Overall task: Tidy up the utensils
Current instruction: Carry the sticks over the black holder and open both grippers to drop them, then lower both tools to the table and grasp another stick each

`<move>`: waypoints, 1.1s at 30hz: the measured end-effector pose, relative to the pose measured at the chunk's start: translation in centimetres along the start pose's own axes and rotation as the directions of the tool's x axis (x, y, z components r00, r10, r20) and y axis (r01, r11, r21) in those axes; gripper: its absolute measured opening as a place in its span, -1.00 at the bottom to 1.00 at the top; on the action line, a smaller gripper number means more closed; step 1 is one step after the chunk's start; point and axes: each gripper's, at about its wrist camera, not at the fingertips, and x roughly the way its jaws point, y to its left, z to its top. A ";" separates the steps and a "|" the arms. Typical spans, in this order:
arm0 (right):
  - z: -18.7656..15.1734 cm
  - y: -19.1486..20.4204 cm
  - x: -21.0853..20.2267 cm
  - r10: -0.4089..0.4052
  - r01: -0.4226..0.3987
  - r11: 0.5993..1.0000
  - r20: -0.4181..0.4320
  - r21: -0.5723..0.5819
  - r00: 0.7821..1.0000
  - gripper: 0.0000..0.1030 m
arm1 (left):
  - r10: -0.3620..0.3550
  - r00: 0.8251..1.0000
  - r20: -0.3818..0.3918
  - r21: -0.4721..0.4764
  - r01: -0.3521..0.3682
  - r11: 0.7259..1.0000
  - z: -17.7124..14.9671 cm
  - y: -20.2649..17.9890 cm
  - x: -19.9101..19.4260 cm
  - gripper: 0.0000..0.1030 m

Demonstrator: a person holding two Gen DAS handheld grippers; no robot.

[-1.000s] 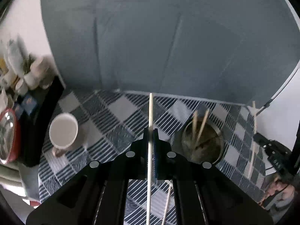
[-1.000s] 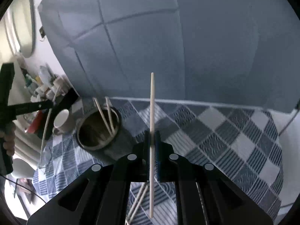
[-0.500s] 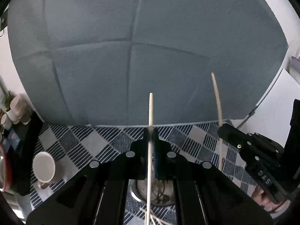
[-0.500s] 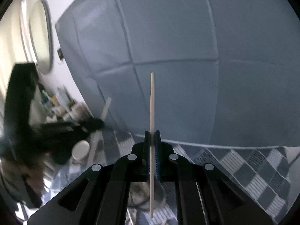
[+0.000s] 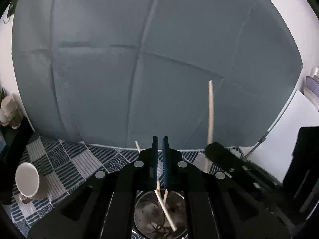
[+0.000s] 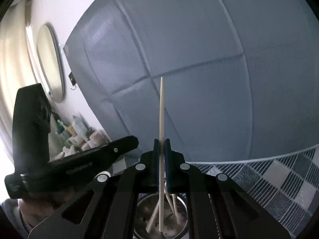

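My left gripper [image 5: 160, 139] is shut to a thin slit with nothing between its pads. It hangs over the round metal holder [image 5: 139, 215]. A pale chopstick [image 5: 165, 211] leans in the holder, and its top end shows left of my left finger. A second stick lies beside it. Just to the right, my right gripper [image 5: 209, 148] holds another chopstick [image 5: 210, 109] upright. In the right wrist view my right gripper [image 6: 161, 140] is shut on that chopstick [image 6: 161, 109]. Its lower end reaches down into the holder [image 6: 143, 203], among the sticks there. The left gripper [image 6: 135, 140] is at the left, held by a hand [image 6: 30, 209].
A blue-and-white checkered cloth [image 5: 65, 167] covers the table, with a white mug [image 5: 27, 179] at its left edge. A grey padded backdrop [image 5: 159, 69] stands close behind. Jars and bottles [image 6: 79, 133] crowd a shelf at the left under a round mirror [image 6: 49, 63]. A white board [image 5: 289, 139] leans at the right.
The chopstick has left my left gripper's jaws and now leans in the holder. Both grippers have moved in over the holder and tilted up. The right still holds its chopstick.
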 end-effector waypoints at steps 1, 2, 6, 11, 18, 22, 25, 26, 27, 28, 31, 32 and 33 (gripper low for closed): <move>-0.4 -0.1 0.2 -0.002 0.002 1.000 -0.004 -0.001 1.000 -0.91 | -0.001 1.000 -0.011 0.001 0.001 1.000 -0.4 0.1 0.1 -0.91; -1.2 -0.1 0.5 -0.003 0.003 1.000 -0.009 -0.008 1.000 -0.91 | -0.001 1.000 -0.016 0.006 0.001 1.000 -0.9 0.2 0.2 -0.91; -3.4 -0.7 0.7 -0.001 0.001 1.000 -0.036 -0.002 0.999 -0.91 | 0.006 1.000 -0.028 -0.008 -0.006 1.000 -1.7 1.2 0.3 -0.91; -4.5 -0.3 0.7 -0.009 0.008 1.000 -0.044 -0.019 0.999 -0.83 | 0.025 0.999 -0.021 -0.058 -0.026 0.998 -1.6 2.6 -0.3 -0.91; -4.3 -1.5 -1.4 -0.069 0.068 0.997 0.028 0.022 0.997 0.22 | 0.073 0.997 -0.020 -0.107 -0.075 0.991 -1.5 4.2 -0.7 -0.08; -3.8 -3.1 -2.4 -0.133 0.128 0.988 0.051 0.086 0.990 0.62 | 0.110 0.993 -0.030 -0.134 -0.114 0.984 -1.8 5.5 -0.8 0.33; -3.8 -4.8 -3.0 -0.171 0.164 0.976 0.041 0.146 0.984 0.67 | 0.133 0.990 -0.055 -0.167 -0.141 0.976 -2.4 7.1 -0.5 0.56; -3.9 -5.6 -3.2 -0.182 0.174 0.969 0.033 0.173 0.983 0.68 | 0.143 0.988 -0.066 -0.170 -0.152 0.974 -2.7 7.7 -0.4 0.61; -4.0 -6.2 -3.2 -0.192 0.184 0.964 0.025 0.195 0.981 0.69 | 0.151 0.985 -0.077 -0.171 -0.163 0.972 -3.0 8.1 -0.3 0.63; -4.2 -6.8 -3.3 -0.200 0.192 0.957 0.015 0.217 0.980 0.69 | 0.162 0.982 -0.095 -0.173 -0.177 0.969 -3.4 8.7 0.0 0.64; -5.3 -8.9 -3.4 -0.224 0.226 0.935 -0.037 0.272 0.974 0.70 | 0.194 0.970 -0.146 -0.173 -0.219 0.960 -4.8 10.3 0.7 0.77; -5.7 -9.2 -3.4 -0.233 0.238 0.930 -0.052 0.279 0.971 0.70 | 0.211 0.964 -0.165 -0.170 -0.238 0.956 -5.4 10.8 1.0 0.83; -6.2 -9.9 -3.4 -0.249 0.259 0.922 -0.073 0.288 0.966 0.70 | 0.223 0.958 -0.183 -0.165 -0.253 0.953 -5.9 11.1 1.2 0.84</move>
